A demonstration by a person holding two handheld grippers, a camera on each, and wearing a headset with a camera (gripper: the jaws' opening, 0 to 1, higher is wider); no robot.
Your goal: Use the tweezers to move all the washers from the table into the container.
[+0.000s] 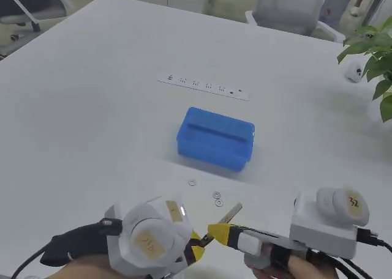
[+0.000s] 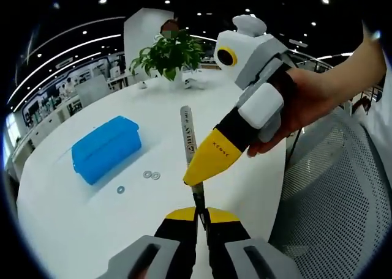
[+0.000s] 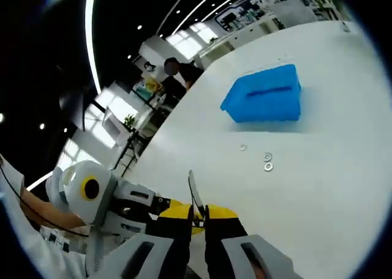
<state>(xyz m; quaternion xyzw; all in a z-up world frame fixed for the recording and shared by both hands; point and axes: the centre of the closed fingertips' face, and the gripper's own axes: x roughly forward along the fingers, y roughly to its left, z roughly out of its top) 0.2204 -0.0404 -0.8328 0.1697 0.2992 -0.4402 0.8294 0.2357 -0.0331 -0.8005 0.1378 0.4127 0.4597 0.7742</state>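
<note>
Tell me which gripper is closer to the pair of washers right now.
Right, narrowly. The right gripper holds the tweezers just short of the washer pair; the left gripper holds them slightly farther back.

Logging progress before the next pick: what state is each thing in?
Left tool: shut on tweezers.
Right tool: shut on tweezers.
Tweezers: held by both tools, off the table.
Container: upright on the table, contents unclear.
Washers: three, flat on the table, outside the container.
</note>
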